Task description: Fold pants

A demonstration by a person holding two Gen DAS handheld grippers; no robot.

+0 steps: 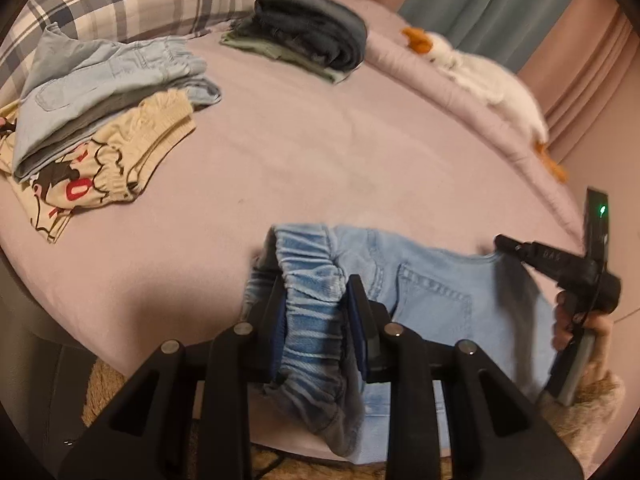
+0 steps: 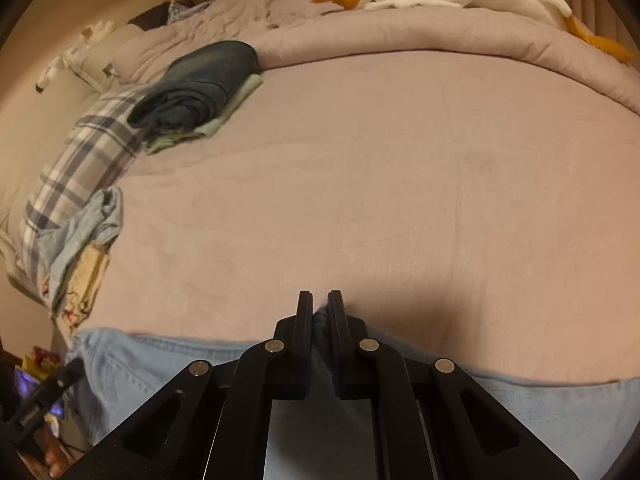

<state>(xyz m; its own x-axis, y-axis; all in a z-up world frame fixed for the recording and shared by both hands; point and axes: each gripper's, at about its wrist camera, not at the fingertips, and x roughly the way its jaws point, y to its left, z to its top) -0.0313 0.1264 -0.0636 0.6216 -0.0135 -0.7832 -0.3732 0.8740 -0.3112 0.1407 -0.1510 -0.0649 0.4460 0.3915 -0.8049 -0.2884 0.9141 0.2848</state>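
We hold the light blue denim pants (image 1: 432, 292) stretched over the near edge of the pink bedsheet (image 1: 320, 148), the left gripper (image 1: 316, 312) clamped on their bunched elastic waistband and the right gripper (image 2: 320, 320) nearly closed on a pinch of denim further along, so the cloth hangs taut between us for a clean fold. The motion blur makes it hard to say which seam the right one has. Ahead of both tools the sheet lies bare as a landing place, with the folded dark and green garments (image 1: 308, 32) and the white plush goose (image 1: 472, 64) well beyond.
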